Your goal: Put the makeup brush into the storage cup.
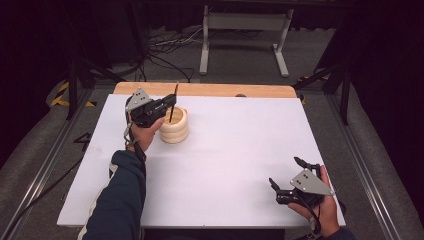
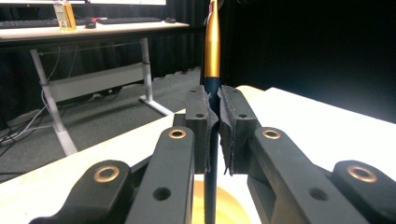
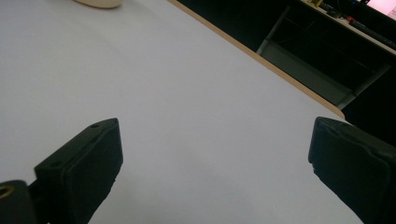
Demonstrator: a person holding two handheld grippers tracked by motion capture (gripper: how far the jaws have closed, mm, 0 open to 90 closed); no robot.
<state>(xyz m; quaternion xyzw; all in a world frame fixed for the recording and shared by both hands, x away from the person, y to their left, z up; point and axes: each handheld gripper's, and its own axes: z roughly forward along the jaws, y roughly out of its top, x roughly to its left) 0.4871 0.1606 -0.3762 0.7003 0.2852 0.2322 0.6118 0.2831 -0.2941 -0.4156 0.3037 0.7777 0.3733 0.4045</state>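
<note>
Now left gripper [image 1: 167,102] clamps pen [image 1: 173,102] over holder [image 1: 175,127]; right gripper [image 1: 287,175] agape.

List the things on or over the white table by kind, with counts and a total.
Handheld grippers: 2, the left gripper and the right gripper
Pens: 1, a dark pen with a gold upper part, upright in the left gripper over the holder
Cream ringed holders: 1
Total: 4

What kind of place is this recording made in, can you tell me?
Probably a lab or studio set up for recording. A white-topped table stands among black curtains, loose cables run across the grey floor, and a desk with keyboards stands behind. The left gripper holds a pen over a wooden holder.
</note>
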